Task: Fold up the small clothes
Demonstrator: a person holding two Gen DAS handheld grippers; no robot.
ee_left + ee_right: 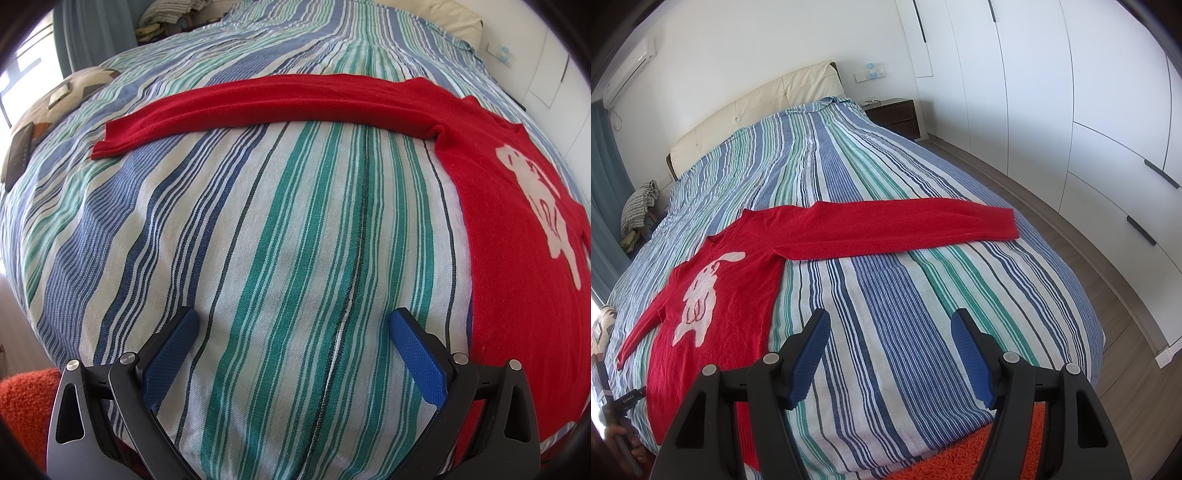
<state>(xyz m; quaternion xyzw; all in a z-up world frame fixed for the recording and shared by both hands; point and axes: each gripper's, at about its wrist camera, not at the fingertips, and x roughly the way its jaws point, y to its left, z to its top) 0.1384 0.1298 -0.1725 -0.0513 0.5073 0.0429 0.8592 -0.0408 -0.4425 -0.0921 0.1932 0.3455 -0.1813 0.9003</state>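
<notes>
Striped blue-green bedspread (pixel 886 295) soft under flat red knit sweater with white animal (pixel 713 295). Left gripper (pixel 295 325) and right gripper (pixel 890 325) gape empty. I worry pads snag bedding, sleeve (pixel 905 225) bunches.

Almost nothing can be read here: the only lettering is a short white word on a small black device (pixel 626 400) at about eight o'clock in the right wrist view, beside the edge of the striped blue, green and white bed cover (pixel 886 295), and it is too small and blurred to make out; the white wall air conditioner (pixel 628 72) at ten o'clock bears a faint, illegible mark
</notes>
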